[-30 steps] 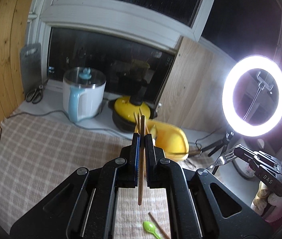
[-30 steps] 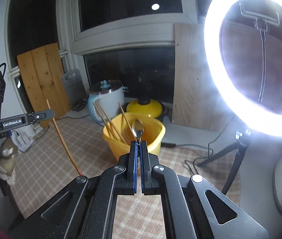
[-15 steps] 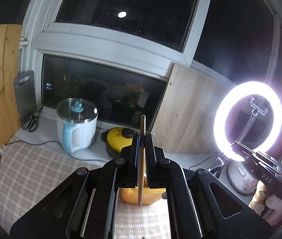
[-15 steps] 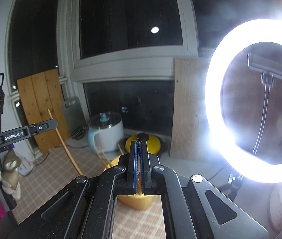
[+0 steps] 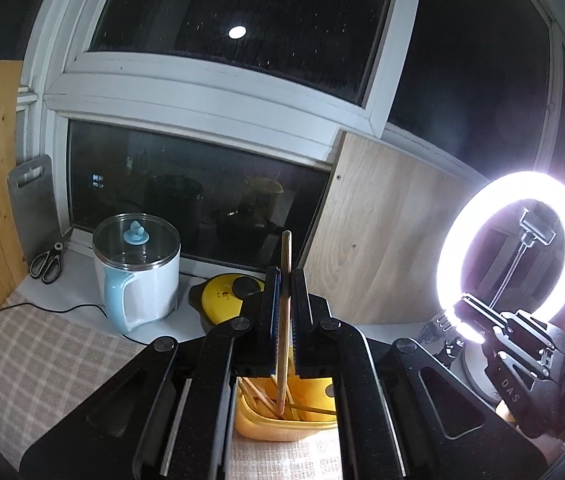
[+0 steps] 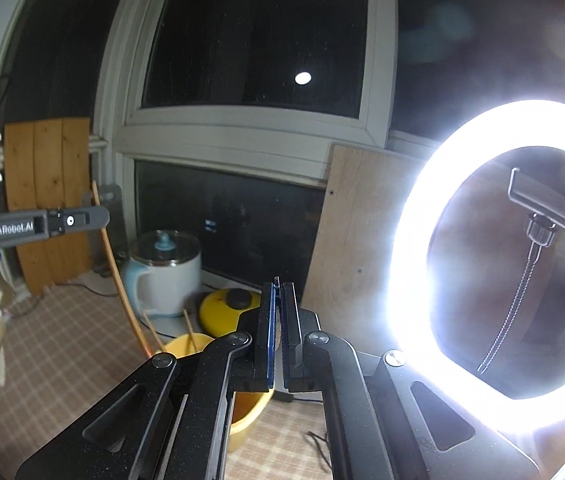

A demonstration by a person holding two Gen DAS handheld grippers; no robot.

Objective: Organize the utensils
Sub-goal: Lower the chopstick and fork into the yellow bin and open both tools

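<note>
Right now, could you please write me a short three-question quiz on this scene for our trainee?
1. True or false: the left gripper is shut on a wooden chopstick.
2. What colour is the tub under the chopstick's lower tip? A blue, B yellow, C white.
3. Fill in: the kettle by the window has a light ____ handle.
Key: 1 true; 2 B; 3 blue.

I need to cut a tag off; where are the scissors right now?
In the left wrist view the scissors lie at far left on the white sill, below the grey cutting board and left of the white kettle.
</note>
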